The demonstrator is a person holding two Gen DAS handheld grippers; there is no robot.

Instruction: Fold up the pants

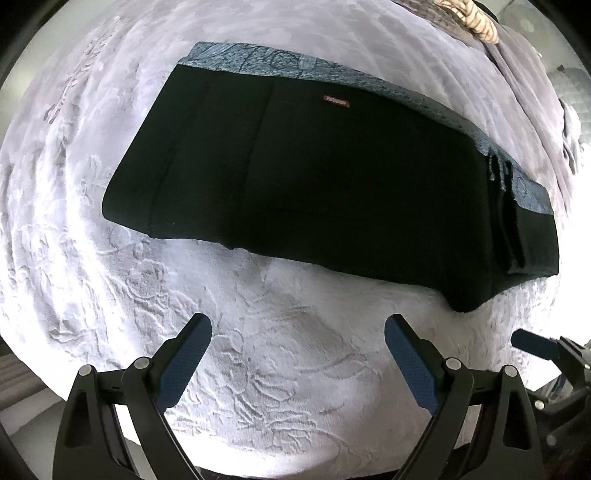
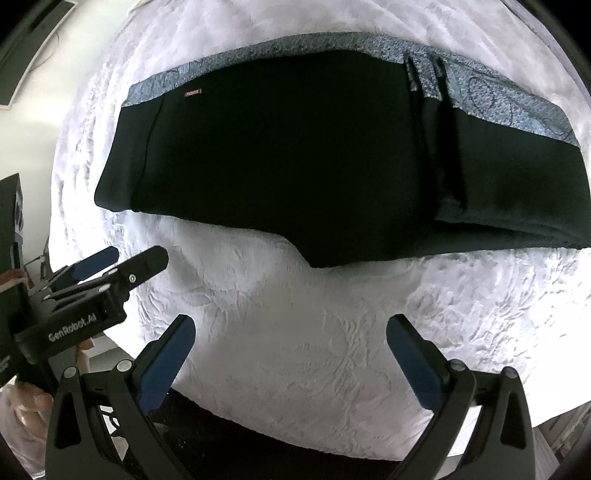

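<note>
The left gripper (image 1: 297, 332) hangs with its jaws spread wide and nothing between them; its blue-padded fingers (image 1: 186, 360) point down at bare white bedspread (image 1: 295, 387) and touch neither cloth nor pants. The right gripper (image 2: 290, 332) is likewise released, its jaws at their widest, with only the embossed bedspread (image 2: 314, 350) showing in the gap. Neither claw holds anything.

In the right wrist view the left gripper (image 2: 122, 260) shows from the side at the left edge, a black body with white lettering, and part of the hand (image 2: 31, 402) that carries it shows below it. In the left wrist view one blue pad of the right gripper (image 1: 532, 341) pokes in at the right edge.

Beyond both claws, apart from the fingertips, lie the pants (image 1: 314, 184): black, folded into a long flat band across the bedspread. In the left wrist view a strip of blue patterned fabric (image 1: 295, 64) runs along their far edge, and a small red label (image 1: 336, 100) sits near that edge. Toward the right end a narrow fold stands out in the black cloth (image 2: 439, 147). The near edge of the pants dips in a blunt point (image 2: 325, 258) toward the grippers.

At the top right of the left wrist view, grey bedding (image 1: 517, 74) lies bunched with a striped piece (image 1: 478, 18) on top.
</note>
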